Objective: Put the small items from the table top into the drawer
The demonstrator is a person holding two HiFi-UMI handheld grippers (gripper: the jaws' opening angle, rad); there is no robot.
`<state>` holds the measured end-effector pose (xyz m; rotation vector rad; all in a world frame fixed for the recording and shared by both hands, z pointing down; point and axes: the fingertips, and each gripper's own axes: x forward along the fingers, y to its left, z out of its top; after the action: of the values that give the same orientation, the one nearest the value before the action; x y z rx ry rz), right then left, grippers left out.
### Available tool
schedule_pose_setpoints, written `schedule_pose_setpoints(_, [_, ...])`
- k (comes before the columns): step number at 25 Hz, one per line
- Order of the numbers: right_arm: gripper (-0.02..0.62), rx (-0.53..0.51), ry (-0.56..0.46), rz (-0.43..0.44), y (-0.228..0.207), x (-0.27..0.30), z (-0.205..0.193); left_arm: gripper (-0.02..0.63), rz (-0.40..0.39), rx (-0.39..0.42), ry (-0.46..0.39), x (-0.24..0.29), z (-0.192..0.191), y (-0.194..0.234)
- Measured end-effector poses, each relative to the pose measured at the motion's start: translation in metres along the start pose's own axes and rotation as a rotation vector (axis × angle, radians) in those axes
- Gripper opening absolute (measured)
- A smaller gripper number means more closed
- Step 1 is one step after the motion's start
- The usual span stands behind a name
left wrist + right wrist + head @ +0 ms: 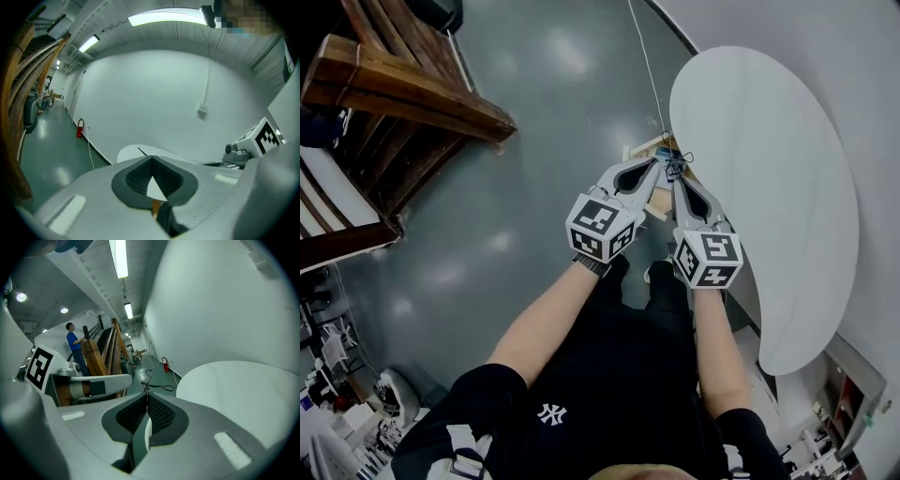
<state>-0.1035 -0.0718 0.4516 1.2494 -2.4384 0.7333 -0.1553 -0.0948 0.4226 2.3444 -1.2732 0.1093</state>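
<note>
Glossy grey-green floor (534, 141) fills most of the head view, with a white rounded surface (769, 187) on the right and a dark wooden frame (403, 94) at upper left. No small items show on what can be seen of the surface. The left gripper (659, 164) and right gripper (678, 180) are held side by side just off the surface's near edge, tips almost touching. Below them sits a pale wooden box, probably the drawer (642, 150), though it is mostly hidden. The right fingers are pressed together on a thin black cord (159, 388), which loops out past their tips. The left fingers are also closed, apparently with nothing in them. A small dark item (674, 170) hangs at the tips, over that box. This looks like the drop-off step, so the next move calls for lowering into the drawer and letting go.
</note>
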Motion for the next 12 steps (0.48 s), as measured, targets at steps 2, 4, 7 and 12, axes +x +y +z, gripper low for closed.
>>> schedule_pose_setpoints(2, [0.034, 0.008, 0.017, -0.002, -0.001, 0.008, -0.012, 0.0, 0.003, -0.012, 0.014, 0.001, -0.011, 0.008])
schedule_pose_setpoints(4, [0.034, 0.009, 0.033, -0.002, -0.001, 0.016, -0.022, 0.0, 0.003, -0.02, 0.028, 0.003, -0.022, 0.014])
schedule_pose_setpoints(7, [0.034, 0.014, 0.053, -0.007, -0.004, 0.029, -0.035, 0.0, -0.003, -0.023, 0.053, 0.008, -0.039, 0.023])
schedule_pose_setpoints(12, [0.034, 0.032, 0.091, -0.024, -0.014, 0.044, -0.061, 0.0, -0.008, -0.03, 0.081, 0.015, -0.061, 0.032])
